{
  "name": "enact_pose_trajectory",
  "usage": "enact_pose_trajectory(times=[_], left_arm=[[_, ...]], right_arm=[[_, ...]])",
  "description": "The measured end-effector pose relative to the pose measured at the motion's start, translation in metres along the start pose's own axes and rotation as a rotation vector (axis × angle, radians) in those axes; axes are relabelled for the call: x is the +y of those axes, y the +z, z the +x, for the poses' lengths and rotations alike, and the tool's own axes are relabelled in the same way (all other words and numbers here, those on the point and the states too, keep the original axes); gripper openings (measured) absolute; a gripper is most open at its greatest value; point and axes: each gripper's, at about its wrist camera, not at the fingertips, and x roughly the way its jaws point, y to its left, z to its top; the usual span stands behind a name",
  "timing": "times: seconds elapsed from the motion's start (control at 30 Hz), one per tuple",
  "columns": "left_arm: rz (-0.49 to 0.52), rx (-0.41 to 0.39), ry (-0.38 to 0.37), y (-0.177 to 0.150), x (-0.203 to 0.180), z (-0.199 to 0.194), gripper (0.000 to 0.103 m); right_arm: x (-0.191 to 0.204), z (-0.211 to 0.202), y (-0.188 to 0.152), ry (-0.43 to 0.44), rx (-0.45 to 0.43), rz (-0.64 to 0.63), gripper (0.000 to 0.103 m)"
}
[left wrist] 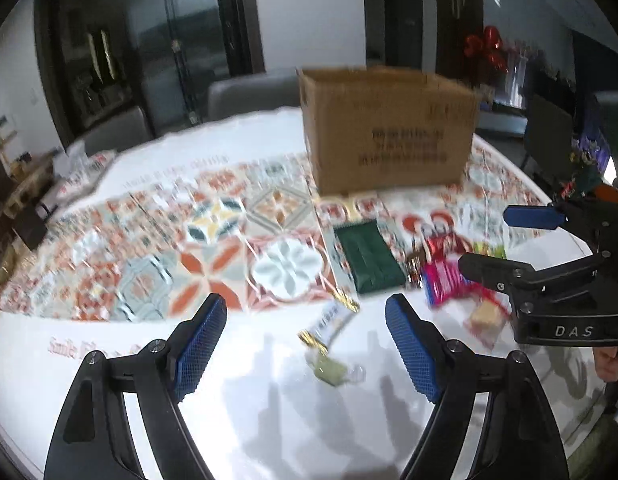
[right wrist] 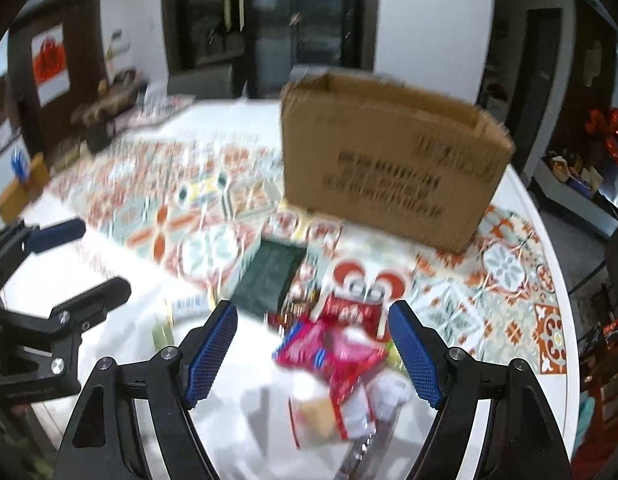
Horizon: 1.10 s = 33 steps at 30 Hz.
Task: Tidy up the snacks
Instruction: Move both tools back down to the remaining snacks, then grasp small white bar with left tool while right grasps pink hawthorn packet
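Observation:
An open cardboard box (left wrist: 389, 128) stands at the far side of the patterned tablecloth; it also shows in the right wrist view (right wrist: 389, 160). A dark green packet (left wrist: 369, 260) lies flat in front of it, also in the right wrist view (right wrist: 269, 280). A pile of red and pink snack packets (right wrist: 333, 348) lies between my right gripper's fingers; the pile shows in the left wrist view (left wrist: 449, 276). My right gripper (right wrist: 313, 352) is open over the pile. My left gripper (left wrist: 305, 348) is open above a small white and gold wrapper (left wrist: 329, 324) and a pale green packet (left wrist: 333, 372).
The round white table (left wrist: 269, 420) carries a tiled-pattern cloth (left wrist: 213, 248). Grey chairs (left wrist: 249, 96) stand behind the table. Clutter sits at the table's left edge (right wrist: 105, 108). Each gripper appears in the other's view: the right one (left wrist: 509, 236), the left one (right wrist: 93, 256).

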Motion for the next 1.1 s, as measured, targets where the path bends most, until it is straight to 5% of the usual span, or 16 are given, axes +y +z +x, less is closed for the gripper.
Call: enact_pose_trajectory(times=[0.43,0.73,0.83,1.1], left_arm=[[-0.006,0.208,-0.11,-0.002,-0.003,0.064,0.061],[0.018,0.26,-0.149,0.001,-0.004,0.09,0.048],[0.01,0.282,-0.168,-0.001,-0.005,0.096,0.044],[0.02,0.287,-0.181,0.001,-0.009,0.101,0.022]], right_arm=[[-0.01,0.058,-0.007,0.027,0.292,-0.09,0.076],[-0.014,0.076,-0.012,0.04,0.344,-0.125,0.068],[-0.016,0.078,-0.011,0.041,0.347,-0.139,0.058],[-0.014,0.081,-0.011,0.093,0.339,-0.124,0.045]])
